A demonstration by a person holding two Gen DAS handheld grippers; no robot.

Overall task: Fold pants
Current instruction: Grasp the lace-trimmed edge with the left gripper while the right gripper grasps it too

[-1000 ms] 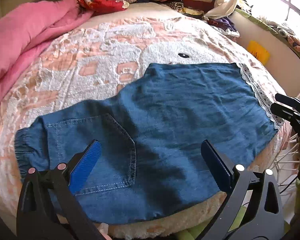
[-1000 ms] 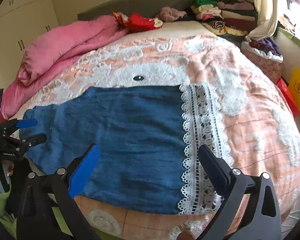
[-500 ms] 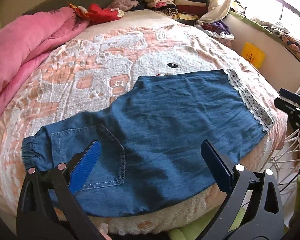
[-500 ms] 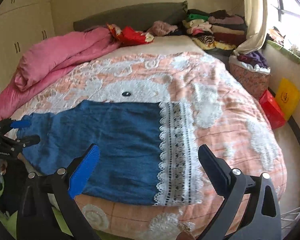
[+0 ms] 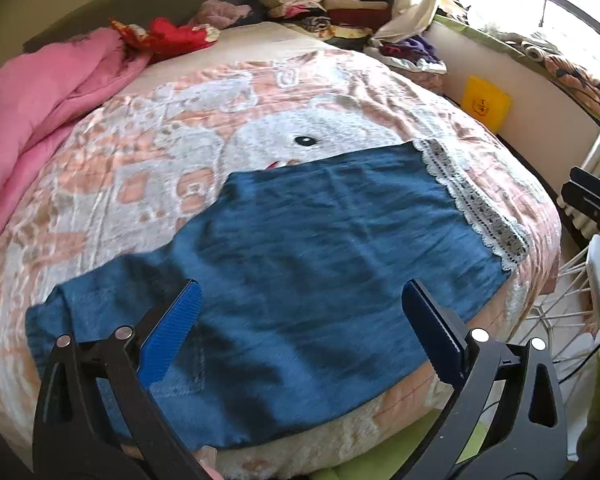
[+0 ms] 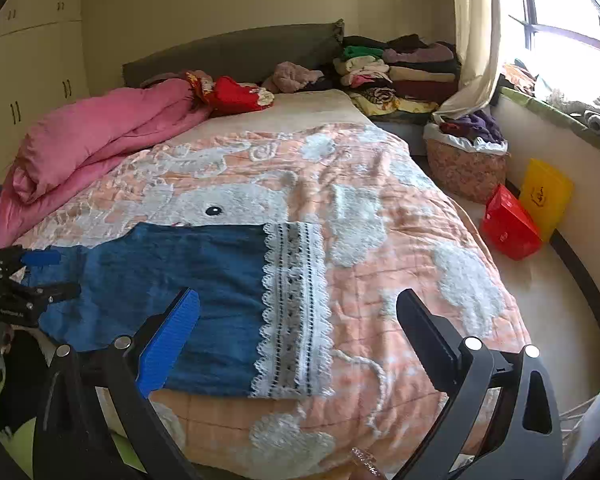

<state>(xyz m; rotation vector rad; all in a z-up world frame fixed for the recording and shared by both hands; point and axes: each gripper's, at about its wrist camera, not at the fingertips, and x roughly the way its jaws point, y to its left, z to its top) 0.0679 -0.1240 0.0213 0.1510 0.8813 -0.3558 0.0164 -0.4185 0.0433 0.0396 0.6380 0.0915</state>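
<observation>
The pants (image 5: 300,264) lie flat on the bed (image 6: 400,208), by its near edge. Left gripper (image 5: 300,332) and right gripper (image 6: 296,332) hang above them, jaws wide, holding nothing. Grip waistband and lace hem (image 6: 292,312) squarely (avoid bunching).

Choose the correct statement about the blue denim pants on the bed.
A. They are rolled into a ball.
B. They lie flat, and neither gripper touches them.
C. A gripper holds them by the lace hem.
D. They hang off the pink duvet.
B: the pants lie spread flat on the bedspread, while the left gripper and right gripper are both open and empty above them.
</observation>
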